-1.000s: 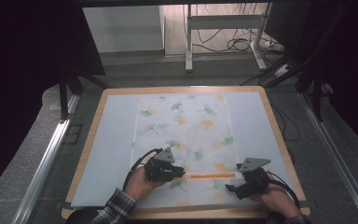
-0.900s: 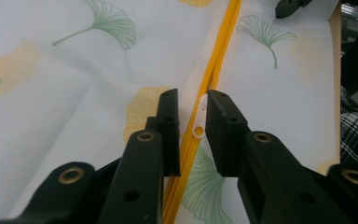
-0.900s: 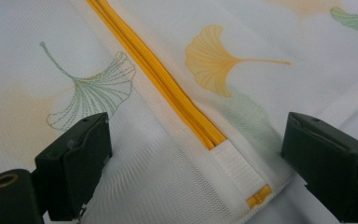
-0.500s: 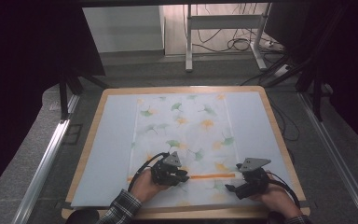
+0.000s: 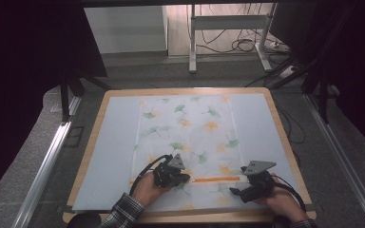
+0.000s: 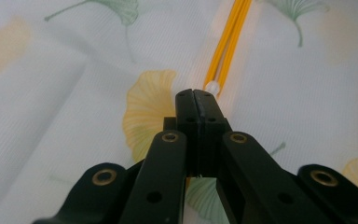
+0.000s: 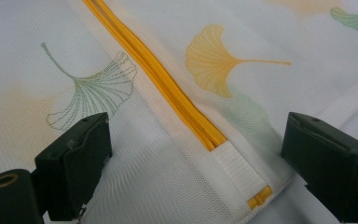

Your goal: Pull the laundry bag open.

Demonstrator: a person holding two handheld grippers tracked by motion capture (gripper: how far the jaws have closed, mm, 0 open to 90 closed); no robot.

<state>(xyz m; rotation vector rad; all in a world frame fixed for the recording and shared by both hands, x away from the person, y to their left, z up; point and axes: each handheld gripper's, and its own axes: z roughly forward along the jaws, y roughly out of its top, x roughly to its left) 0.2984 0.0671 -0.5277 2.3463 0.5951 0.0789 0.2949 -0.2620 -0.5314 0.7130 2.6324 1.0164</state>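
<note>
Bright even light on the table, dark surroundings, high view soft, gripper views sharp, near fingers slightly blurred

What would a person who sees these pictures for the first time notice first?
The eye goes first to the white mesh bag printed with green and yellow ginkgo leaves, lying flat in the middle of the table. An orange zipper runs across its near end. The left hand-held gripper is shut at the zipper's left end, beside a small white piece, while the right hand-held gripper stands open at the zipper's other end.

Mesh bag on table
</note>
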